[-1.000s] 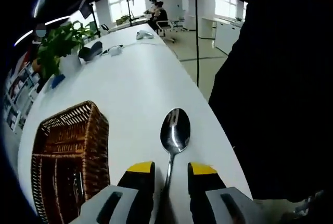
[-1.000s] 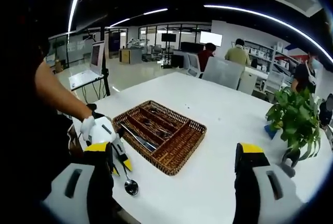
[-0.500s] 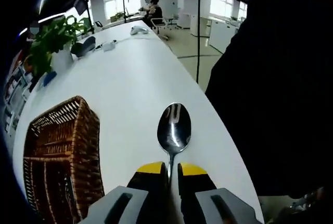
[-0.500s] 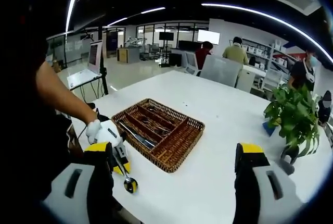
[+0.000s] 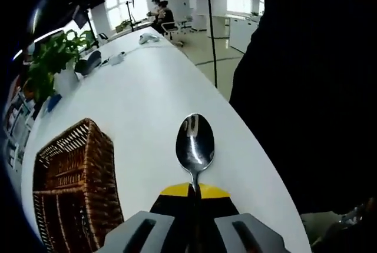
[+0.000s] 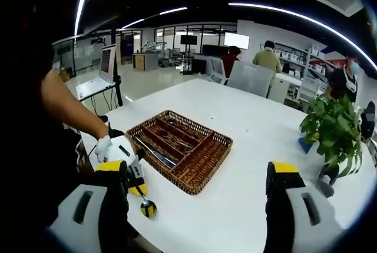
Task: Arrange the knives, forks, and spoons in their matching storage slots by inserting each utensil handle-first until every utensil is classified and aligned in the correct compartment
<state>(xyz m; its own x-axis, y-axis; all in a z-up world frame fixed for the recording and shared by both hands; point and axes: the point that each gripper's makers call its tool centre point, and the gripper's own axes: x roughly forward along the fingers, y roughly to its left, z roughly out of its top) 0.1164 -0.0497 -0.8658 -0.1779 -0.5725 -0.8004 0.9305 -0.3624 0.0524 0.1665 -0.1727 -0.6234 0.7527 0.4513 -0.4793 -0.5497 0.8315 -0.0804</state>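
Left gripper [image 5: 192,190] is clamped on the spoon [image 5: 194,145] by its handle, bowl over the white table [image 5: 147,94] beside the wicker tray [image 6: 179,150]. Right gripper [image 6: 200,185] hangs wide open, holding nothing; the tray's utensils look blurred.

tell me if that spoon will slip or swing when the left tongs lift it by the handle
The spoon looks like polished metal, so it is probably stiff but slick. The left tongs pinch only its thin handle, with the heavier bowl sticking out ahead, so it may pivot downward. It seems light enough to hold.
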